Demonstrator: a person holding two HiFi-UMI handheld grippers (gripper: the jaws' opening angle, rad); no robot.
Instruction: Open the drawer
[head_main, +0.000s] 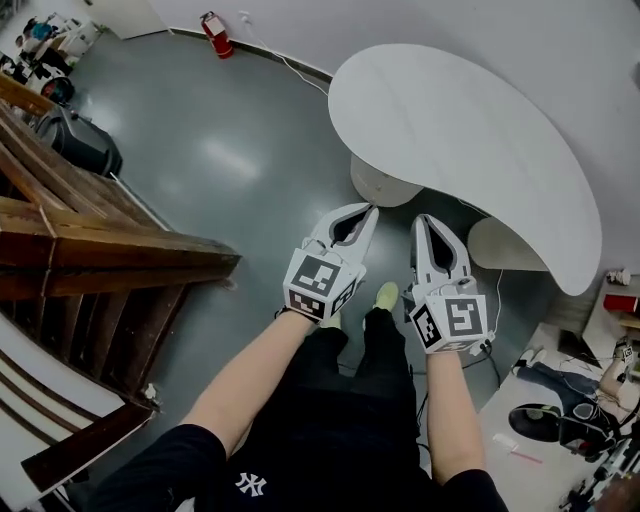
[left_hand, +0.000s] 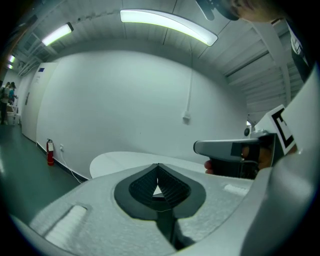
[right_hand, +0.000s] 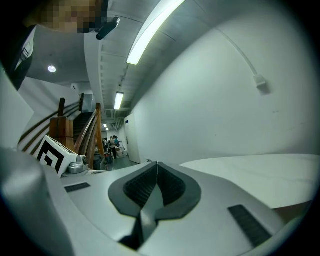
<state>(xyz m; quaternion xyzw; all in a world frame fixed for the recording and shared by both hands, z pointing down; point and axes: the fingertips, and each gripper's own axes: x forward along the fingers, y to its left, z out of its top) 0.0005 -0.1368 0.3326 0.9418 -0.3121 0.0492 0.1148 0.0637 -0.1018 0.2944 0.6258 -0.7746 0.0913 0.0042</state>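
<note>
In the head view, we hold both claws out in front of us, above the grey floor (head_main: 230, 150). The left claw (head_main: 370, 210) is closed and has nothing in it. The right claw (head_main: 428, 220), just beside it, is closed and empty too. We see no drawer here. A white table (head_main: 470, 130) fills the upper right. Brown wooden stairs (head_main: 90, 250) sit at the left, and a red fire extinguisher (head_main: 215, 33) stands by the wall at the top. So we think the job has not really begun. We are at the finding step.

In the left gripper view, the jaws meet at their tips with nothing between them. Past them, in the middle, we see the white table and a bare white wall (left_hand: 125, 100). The right claw shows at the right side. No drawer here either.

In the right gripper view, the jaws are pressed together and empty. The table is at the lower right and the stairs are at the left. No drawer again.

Next, we think we must look around for the drawer, go to it, and open a claw for its handle. The table is right in front of us and could get in our way.
</note>
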